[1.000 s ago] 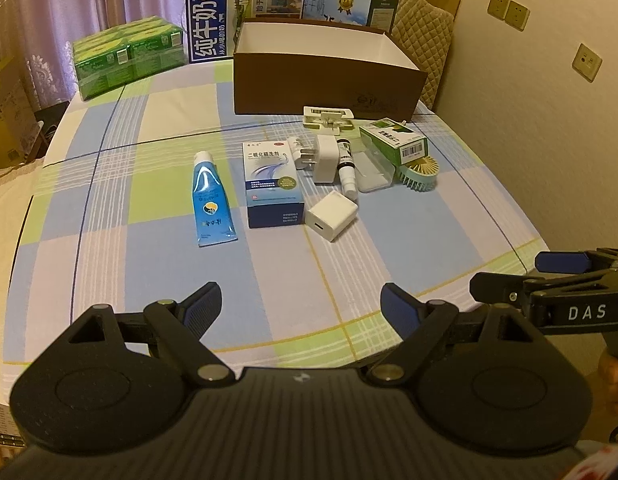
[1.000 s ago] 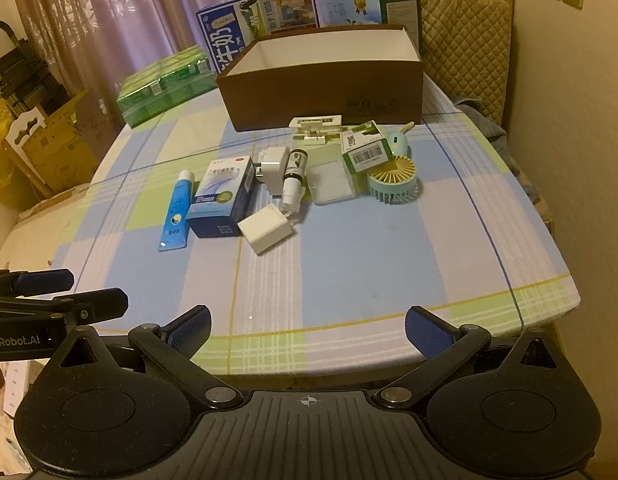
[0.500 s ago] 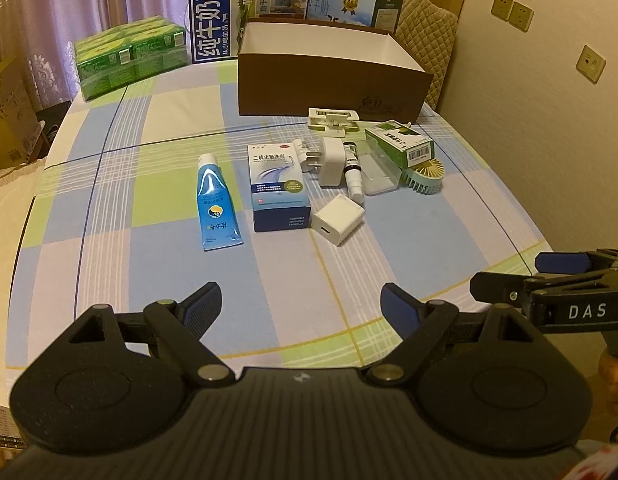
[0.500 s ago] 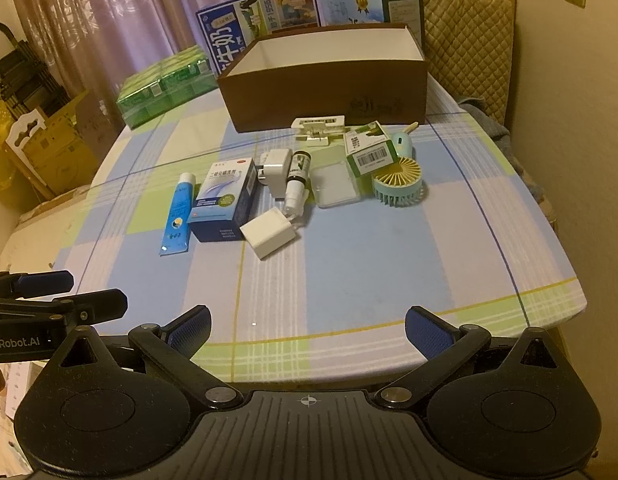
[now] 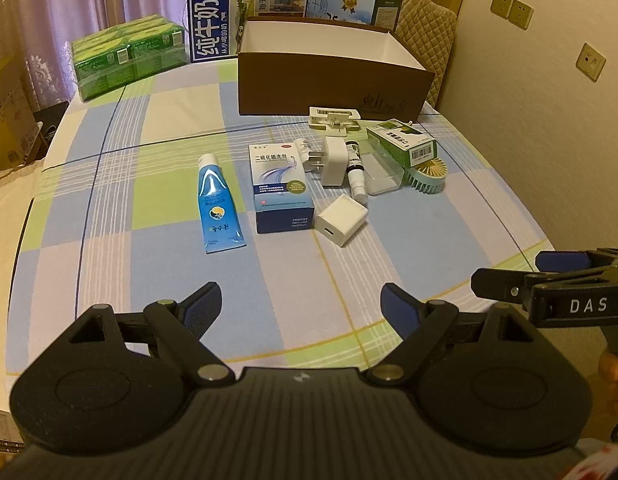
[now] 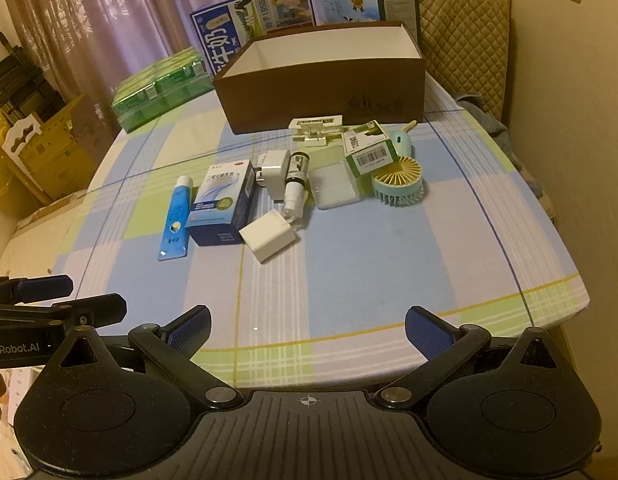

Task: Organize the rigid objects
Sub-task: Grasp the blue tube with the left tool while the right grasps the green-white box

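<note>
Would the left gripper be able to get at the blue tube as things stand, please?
Probably yes: the left gripper is open and empty, the blue tube lies alone on bare tablecloth left of the blue medicine box, and nothing lies between them.

Two chargers (image 5: 341,219), two medicine boxes (image 5: 282,188).

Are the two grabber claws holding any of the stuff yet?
No, nothing is held. The left gripper and the right gripper are both wide open over the near edge of the table, and all the items lie farther away.
</note>
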### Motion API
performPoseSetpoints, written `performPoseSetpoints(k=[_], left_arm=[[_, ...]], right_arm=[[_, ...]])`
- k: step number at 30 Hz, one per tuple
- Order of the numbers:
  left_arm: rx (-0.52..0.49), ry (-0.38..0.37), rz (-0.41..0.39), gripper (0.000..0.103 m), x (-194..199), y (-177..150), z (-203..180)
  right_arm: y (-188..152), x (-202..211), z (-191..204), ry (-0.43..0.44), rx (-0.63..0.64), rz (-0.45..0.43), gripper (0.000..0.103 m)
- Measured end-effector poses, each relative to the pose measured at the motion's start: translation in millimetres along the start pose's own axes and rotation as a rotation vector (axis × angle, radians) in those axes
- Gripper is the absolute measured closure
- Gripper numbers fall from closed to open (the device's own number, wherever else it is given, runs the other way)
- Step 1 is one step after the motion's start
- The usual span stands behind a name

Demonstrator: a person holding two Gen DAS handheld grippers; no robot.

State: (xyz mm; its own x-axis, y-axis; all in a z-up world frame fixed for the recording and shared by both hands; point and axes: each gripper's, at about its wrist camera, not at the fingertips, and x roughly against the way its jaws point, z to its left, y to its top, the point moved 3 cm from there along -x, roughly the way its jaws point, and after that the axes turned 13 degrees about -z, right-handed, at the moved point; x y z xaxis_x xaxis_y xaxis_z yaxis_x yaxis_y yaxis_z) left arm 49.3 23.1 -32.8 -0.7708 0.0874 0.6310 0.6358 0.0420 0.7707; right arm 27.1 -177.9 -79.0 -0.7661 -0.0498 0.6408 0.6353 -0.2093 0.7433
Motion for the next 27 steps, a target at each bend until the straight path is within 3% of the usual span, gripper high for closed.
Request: performPoseSetpoints(k=[14, 15, 27], left_arm=[[0.025, 0.012, 0.023, 0.019, -9, -5, 22], [-0.018, -0.044, 0.034, 0.019, -13, -6, 25], [0.035, -0.009, 0.073, 0.019, -50, -6, 46]], right_arm=[[5, -4, -1, -0.058, -0.021, -0.027, 0.002], [6, -4, -3, -0.063, -0.024, -0.03, 0.002], [32, -33, -20, -0.083, -0.016, -0.08, 0.002]])
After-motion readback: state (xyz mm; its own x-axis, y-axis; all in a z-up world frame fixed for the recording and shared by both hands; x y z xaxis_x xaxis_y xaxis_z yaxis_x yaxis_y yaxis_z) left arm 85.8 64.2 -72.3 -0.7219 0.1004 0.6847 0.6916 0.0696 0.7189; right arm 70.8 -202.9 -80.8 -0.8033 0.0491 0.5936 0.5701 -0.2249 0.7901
